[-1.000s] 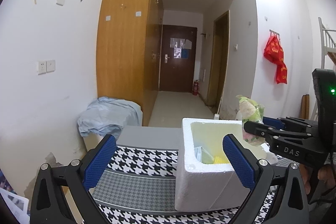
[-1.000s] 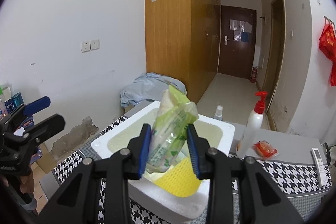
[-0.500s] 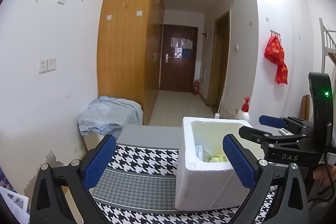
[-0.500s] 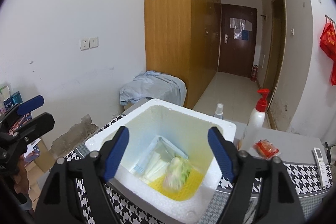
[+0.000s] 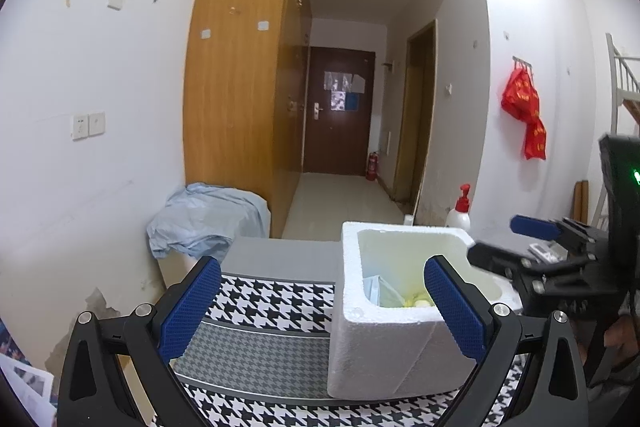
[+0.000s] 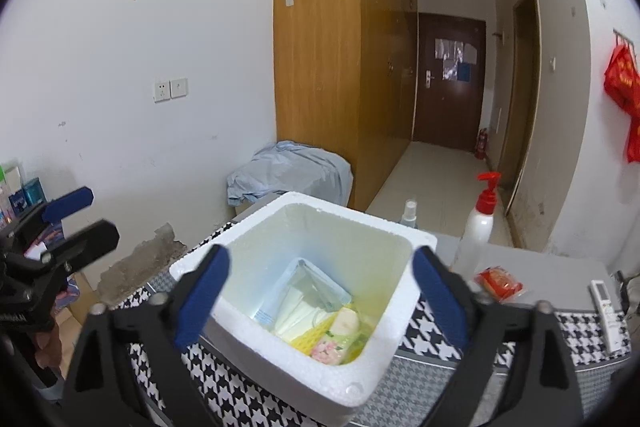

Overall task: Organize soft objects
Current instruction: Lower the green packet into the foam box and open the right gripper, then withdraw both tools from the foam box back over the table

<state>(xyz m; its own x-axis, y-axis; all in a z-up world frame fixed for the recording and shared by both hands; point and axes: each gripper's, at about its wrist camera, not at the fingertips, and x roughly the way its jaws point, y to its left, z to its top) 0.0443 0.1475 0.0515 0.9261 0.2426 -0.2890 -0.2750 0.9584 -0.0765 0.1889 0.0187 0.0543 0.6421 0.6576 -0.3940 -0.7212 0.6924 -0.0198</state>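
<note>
The right gripper (image 6: 320,295) hangs over the white foam box (image 6: 394,339), its blue pads spread wide; its jaws have just been opening and nothing is pressed between them. The green tissue pack (image 6: 340,339) lies loose at the bottom of the box, in the near right corner, on top of a yellow cloth (image 6: 306,339). Its long axis runs from near to far with a slight lean to the right, the pale end pointing toward the far wall of the box and the flowered end toward the near wall. Beside it on the left lies a clear packet (image 6: 308,297) with white contents, slanting the same way.

The left gripper (image 5: 320,311) is held to the left of the box, also wide apart and empty, aimed across the houndstooth worktop (image 5: 264,311) with its right pad in front of the box's near corner. In that view only a yellowish scrap shows inside the box, too little to tell which item it is.

On the worktop right of the box stand a white pump bottle (image 6: 476,231) with a red top, a red packet (image 6: 498,283) and a remote control (image 6: 606,307).
</note>
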